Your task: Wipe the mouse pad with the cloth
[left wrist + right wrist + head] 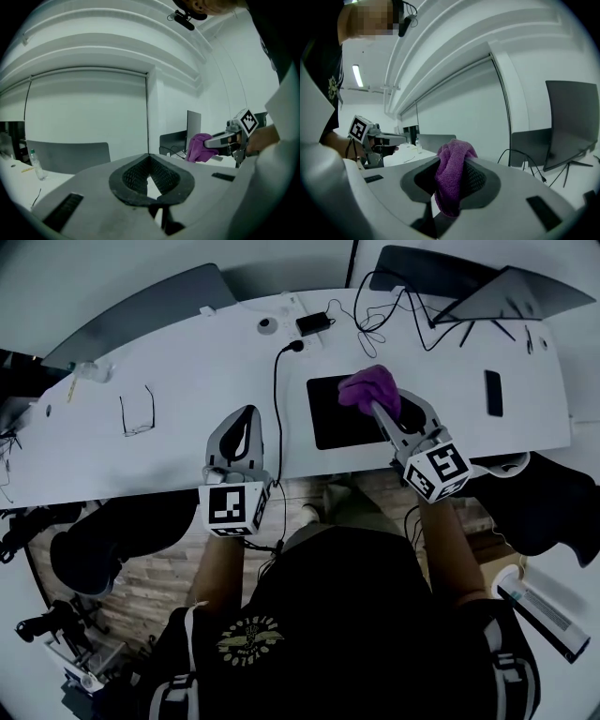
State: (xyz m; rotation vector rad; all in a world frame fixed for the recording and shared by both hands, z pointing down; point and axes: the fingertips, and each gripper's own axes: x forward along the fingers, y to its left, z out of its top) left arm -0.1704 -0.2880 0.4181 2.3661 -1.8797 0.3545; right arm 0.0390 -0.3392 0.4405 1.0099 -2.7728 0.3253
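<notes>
A black mouse pad [339,418] lies on the white desk [187,362], right of centre. My right gripper [377,405] is shut on a bunched purple cloth [369,387], which hangs over the pad's far right part. I cannot tell whether the cloth touches the pad. In the right gripper view the cloth [451,180] fills the gap between the jaws of the right gripper [452,164]. My left gripper [248,412] is shut and holds nothing, over bare desk left of the pad. The left gripper view shows its closed tips [149,158] and, farther off, the cloth [199,146].
Left of the pad a black cable [277,399] runs to the desk's front edge. Glasses [137,414] lie at the left and a dark phone [493,393] at the right. A charger [314,322] and tangled wires [384,306] sit at the back, near a laptop [516,292].
</notes>
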